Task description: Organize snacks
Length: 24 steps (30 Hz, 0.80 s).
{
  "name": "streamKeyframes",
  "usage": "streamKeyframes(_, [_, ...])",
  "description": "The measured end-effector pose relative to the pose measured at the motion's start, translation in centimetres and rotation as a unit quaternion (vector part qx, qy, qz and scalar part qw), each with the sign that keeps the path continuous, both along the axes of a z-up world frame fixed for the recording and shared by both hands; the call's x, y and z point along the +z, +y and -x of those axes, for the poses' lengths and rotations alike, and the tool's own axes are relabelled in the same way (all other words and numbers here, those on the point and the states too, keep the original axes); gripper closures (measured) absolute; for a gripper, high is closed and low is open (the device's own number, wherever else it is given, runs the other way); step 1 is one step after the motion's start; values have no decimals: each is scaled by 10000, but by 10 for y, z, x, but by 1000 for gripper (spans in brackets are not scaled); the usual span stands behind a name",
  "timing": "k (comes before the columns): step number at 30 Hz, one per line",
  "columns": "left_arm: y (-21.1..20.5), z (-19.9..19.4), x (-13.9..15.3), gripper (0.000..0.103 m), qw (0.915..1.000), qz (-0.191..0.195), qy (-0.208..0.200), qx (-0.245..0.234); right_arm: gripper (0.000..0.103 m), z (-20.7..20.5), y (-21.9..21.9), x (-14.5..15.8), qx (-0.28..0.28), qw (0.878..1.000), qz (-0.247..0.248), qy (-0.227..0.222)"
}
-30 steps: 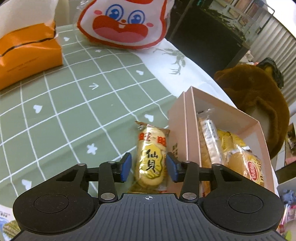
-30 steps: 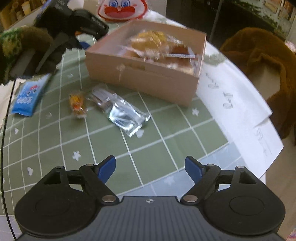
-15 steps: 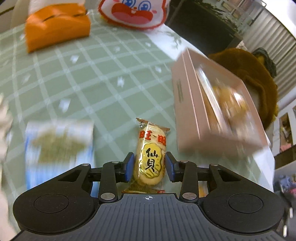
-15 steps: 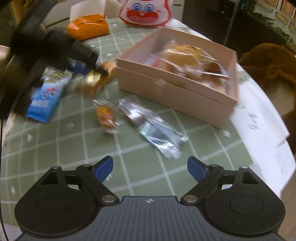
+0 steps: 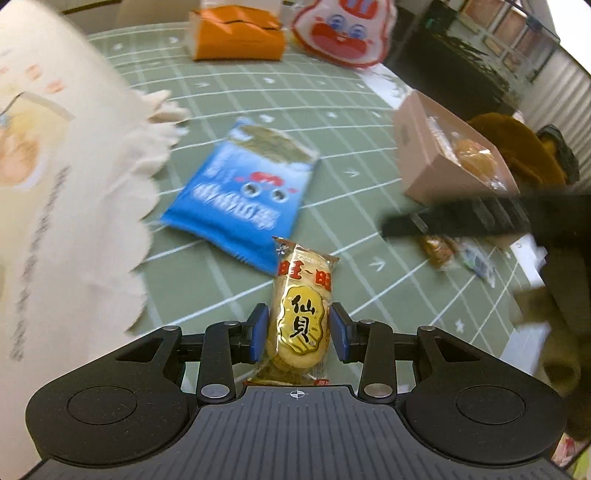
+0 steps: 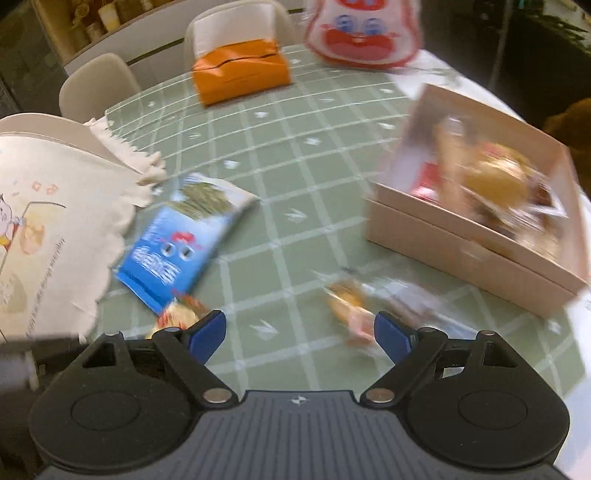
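My left gripper [image 5: 299,332] is shut on a yellow rice cracker packet [image 5: 301,317] and holds it above the green checked tablecloth [image 5: 332,122]. A blue snack bag [image 5: 240,195] lies just beyond it, also in the right wrist view [image 6: 181,243]. The pink box [image 5: 436,158] with several snacks inside stands at the right [image 6: 476,240]. My right gripper [image 6: 301,332] is open and empty; a small orange packet [image 6: 351,306] and a silver packet [image 6: 417,299], both blurred, lie just beyond its right finger.
An orange tissue pack [image 6: 240,74] and a red-and-white cartoon bag [image 6: 362,33] sit at the far side. A white scalloped cloth bag [image 5: 66,206] fills the left. Chairs [image 6: 99,85] stand behind the table. A brown plush [image 5: 517,147] lies past the box.
My left gripper closed on the cracker packet and carried it left, away from the box toward the blue bag. My right gripper swung left over the small packets and stayed open.
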<state>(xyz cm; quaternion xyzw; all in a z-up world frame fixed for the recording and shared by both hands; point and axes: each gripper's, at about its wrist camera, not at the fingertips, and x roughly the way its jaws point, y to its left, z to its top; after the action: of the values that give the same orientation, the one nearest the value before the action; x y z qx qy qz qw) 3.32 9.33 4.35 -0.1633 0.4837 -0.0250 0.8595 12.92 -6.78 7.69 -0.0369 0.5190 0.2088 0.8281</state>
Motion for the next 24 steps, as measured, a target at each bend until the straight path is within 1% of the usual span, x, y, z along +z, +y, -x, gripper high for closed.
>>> streamKeyframes(2, [4, 9, -1, 62, 10000, 23, 28, 32, 15, -8, 26, -2, 3, 9999, -37, 121])
streamKeyframes(7, [9, 27, 2, 62, 9999, -61, 83, 27, 15, -29, 87, -11, -54, 9985, -29, 538])
streamKeyframes(12, [18, 42, 1, 62, 9998, -74, 138, 107, 15, -52, 123, -31, -392, 9946, 41, 960])
streamKeyframes(13, [19, 44, 1, 62, 9998, -63, 151, 124, 9, -55, 129, -36, -392, 9941, 124, 999])
streamKeyframes(14, [20, 46, 1, 62, 9998, -55, 158, 134, 6, -56, 136, -37, -371, 9950, 227, 898])
streamKeyframes(15, [21, 47, 1, 62, 9998, -49, 158, 141, 5, -57, 143, -39, -322, 9955, 343, 825])
streamKeyframes(17, [22, 48, 0, 62, 9998, -36, 158, 153, 0, -58, 158, -44, -78, 9948, 659, 773])
streamKeyframes(18, [22, 49, 0, 62, 9997, -24, 157, 163, 0, -58, 165, -46, 74, 9932, 918, 705])
streamKeyframes(19, [22, 48, 0, 62, 9997, -17, 166, 171, 0, -57, 170, -47, 223, 9921, 1057, 632])
streamKeyframes(21, [20, 47, 1, 61, 9997, -30, 168, 161, 0, -56, 170, -46, 391, 9909, 1138, 612])
streamKeyframes(23, [20, 49, 0, 61, 9998, -23, 150, 147, 0, -56, 160, -46, 350, 9901, 1185, 668])
streamKeyframes(24, [19, 48, -1, 61, 9998, -9, 140, 143, 3, -54, 152, -45, 326, 9905, 1172, 644])
